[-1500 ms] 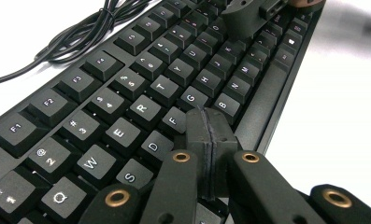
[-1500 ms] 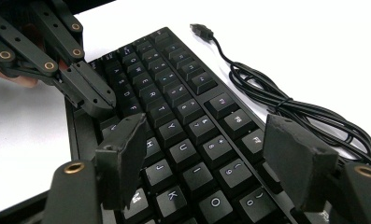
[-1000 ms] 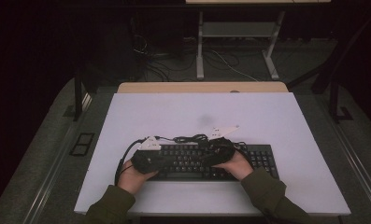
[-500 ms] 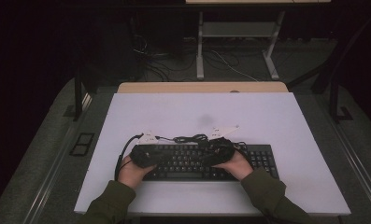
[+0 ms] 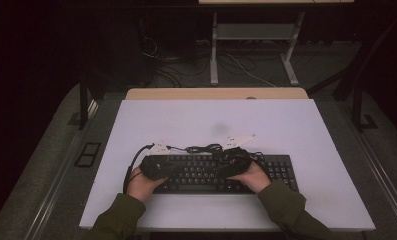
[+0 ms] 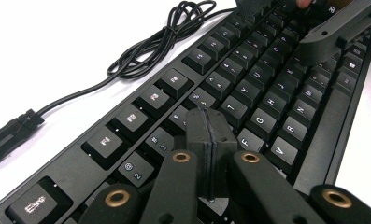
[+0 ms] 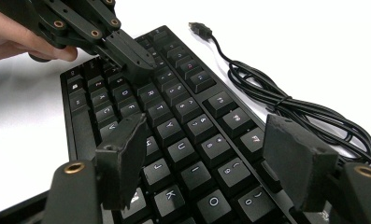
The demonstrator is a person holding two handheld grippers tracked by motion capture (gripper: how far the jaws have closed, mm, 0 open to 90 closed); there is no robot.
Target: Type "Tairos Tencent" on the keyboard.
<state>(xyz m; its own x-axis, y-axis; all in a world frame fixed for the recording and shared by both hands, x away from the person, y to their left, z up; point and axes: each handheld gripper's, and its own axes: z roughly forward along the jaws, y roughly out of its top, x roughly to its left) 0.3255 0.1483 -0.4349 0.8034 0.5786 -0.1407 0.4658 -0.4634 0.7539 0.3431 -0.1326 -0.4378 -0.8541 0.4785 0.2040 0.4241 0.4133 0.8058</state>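
Observation:
A black keyboard [image 5: 281,172] lies on the white table near the front edge, with its black cable [image 5: 202,148] coiled just behind it. My left gripper [image 6: 210,125] is shut, jaws pressed together with nothing between them, its tip low over the keys [image 6: 248,93] near the left end. Seen from the right gripper view, the left gripper [image 7: 136,58] points down onto the upper-left key rows. My right gripper [image 7: 209,140] hovers open over the middle keys [image 7: 174,116], empty. From above, the left gripper [image 5: 161,167] and right gripper [image 5: 231,165] both sit over the keyboard.
The cable's USB plug [image 7: 199,29] lies loose on the white table [image 5: 296,125]. Two small white tags [image 5: 159,146] [image 5: 238,139] rest behind the keyboard. A wooden desk edge [image 5: 216,93] and a metal frame [image 5: 256,35] stand beyond the table.
My left hand has edged slightly forward over the keyboard's left end. The right hand and the keyboard have stayed put.

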